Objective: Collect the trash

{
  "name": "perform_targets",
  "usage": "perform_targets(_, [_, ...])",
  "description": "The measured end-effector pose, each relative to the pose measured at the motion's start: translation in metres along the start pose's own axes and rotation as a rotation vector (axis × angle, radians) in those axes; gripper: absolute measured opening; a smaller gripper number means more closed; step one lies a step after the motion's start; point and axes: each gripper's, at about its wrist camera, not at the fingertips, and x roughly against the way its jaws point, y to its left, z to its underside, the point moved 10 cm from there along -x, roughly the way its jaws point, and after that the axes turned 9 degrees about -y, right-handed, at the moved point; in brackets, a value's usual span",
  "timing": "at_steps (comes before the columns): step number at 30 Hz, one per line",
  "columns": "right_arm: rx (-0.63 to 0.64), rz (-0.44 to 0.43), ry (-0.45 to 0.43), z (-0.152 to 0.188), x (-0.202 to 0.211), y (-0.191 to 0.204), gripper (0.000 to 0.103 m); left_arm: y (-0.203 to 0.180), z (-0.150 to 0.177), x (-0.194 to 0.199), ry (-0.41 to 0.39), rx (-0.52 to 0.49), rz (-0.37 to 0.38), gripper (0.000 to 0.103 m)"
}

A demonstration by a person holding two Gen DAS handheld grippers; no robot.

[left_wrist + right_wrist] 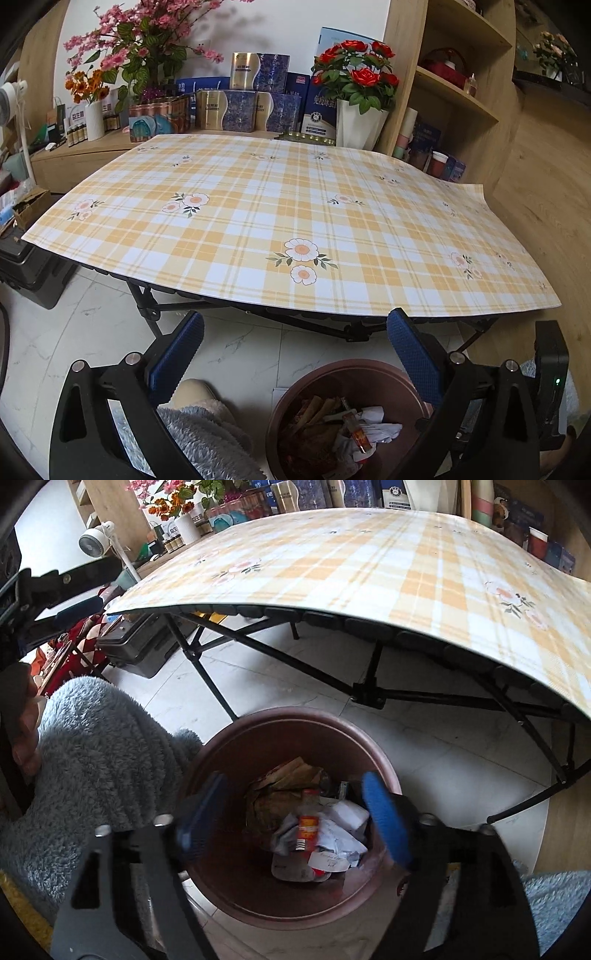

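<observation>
Trash fills the bin — both tools, left and right, released.

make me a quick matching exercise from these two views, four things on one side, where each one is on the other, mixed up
Things:
1. trash bin
2. red roses
3. orange wrapper
4. right tongs

Places:
A. in a white vase behind the table's far edge
B. inside the bin, on the crumpled paper
C. on the tiled floor by the table's near edge
D. open above the bin's mouth

Pairs: 1-C, 2-A, 3-B, 4-D
</observation>
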Motion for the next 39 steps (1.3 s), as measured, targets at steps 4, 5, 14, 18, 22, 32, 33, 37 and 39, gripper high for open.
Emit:
perform_targets(4, [-0.023, 0.033, -0.017, -0.004, 0.003, -0.01, 0.096, -0.001, 0.0, 0.0, 0.003, 0.005, 0.007, 0.097])
perform_targets(5, [-0.03, 0.04, -0.018, -0.005, 0.004, -0.014, 0.097, -0.001, 0.0, 0.0, 0.004, 0.007, 0.009, 0.097])
perform_targets(14, [-0.068, 0.121, -0.038, -0.014, 0.015, -0.034, 0.097, -0.005, -0.001, 0.002, -0.004, -0.01, 0.003, 0.097])
perform_targets(18, [-0.05, 0.184, -0.096, -0.04, 0.041, -0.044, 0.097, -0.013, -0.017, 0.011, -0.041, -0.049, 0.008, 0.097])
perform_targets(22, [-0.067, 0.262, -0.208, -0.087, 0.093, -0.062, 0.097, -0.029, -0.058, 0.029, -0.113, -0.116, -0.002, 0.097])
perform_targets(32, [-0.077, 0.406, -0.473, -0.195, 0.237, -0.089, 0.097, -0.093, -0.186, 0.103, -0.346, -0.259, 0.032, 0.097])
perform_targets(33, [-0.073, 0.417, -0.494, -0.202, 0.25, -0.089, 0.097, -0.097, -0.192, 0.108, -0.354, -0.257, 0.036, 0.097])
perform_targets(37, [-0.06, 0.44, -0.543, -0.215, 0.281, -0.087, 0.097, -0.111, -0.208, 0.126, -0.369, -0.241, 0.064, 0.097])
perform_targets(39, [-0.053, 0.443, -0.56, -0.219, 0.29, -0.084, 0.097, -0.115, -0.213, 0.131, -0.373, -0.24, 0.067, 0.097])
